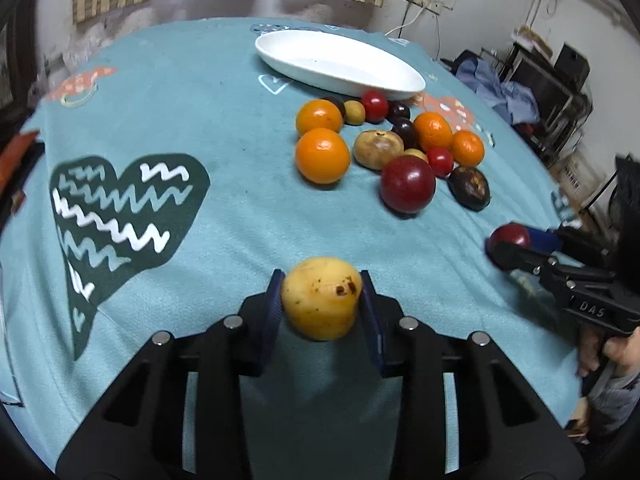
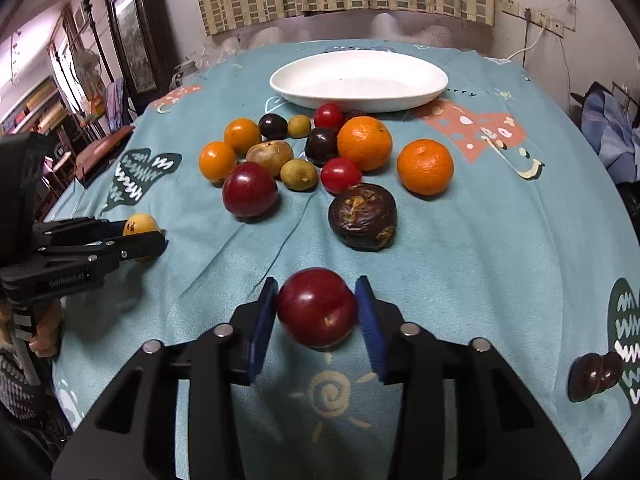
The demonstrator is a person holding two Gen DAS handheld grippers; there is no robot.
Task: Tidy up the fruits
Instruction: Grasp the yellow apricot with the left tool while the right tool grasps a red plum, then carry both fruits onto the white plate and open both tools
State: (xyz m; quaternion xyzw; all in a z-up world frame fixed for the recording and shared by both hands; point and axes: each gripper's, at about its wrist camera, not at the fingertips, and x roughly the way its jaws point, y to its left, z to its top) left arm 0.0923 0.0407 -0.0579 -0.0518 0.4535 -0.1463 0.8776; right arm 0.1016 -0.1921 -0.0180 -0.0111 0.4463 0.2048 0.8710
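While the white dish (image 2: 358,80) stands empty beyond the fruit pile (image 2: 304,156), left gripper (image 1: 322,300) clamps a yellow fruit (image 1: 322,298) and right gripper (image 2: 317,307) a red plum (image 2: 316,306) (both low over the cloth). Handling: lift clear before carrying, keep the squeeze gentle, and release low inside the dish.

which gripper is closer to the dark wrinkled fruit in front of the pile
Right. The right gripper, shut on a red plum, sits just short of the dark wrinkled fruit. The left gripper, holding a yellow fruit, is farther off to its left.

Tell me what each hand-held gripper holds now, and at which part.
The left hand-held gripper clamps a yellow fruit by its two sides. The right hand-held gripper clamps a red plum likewise.
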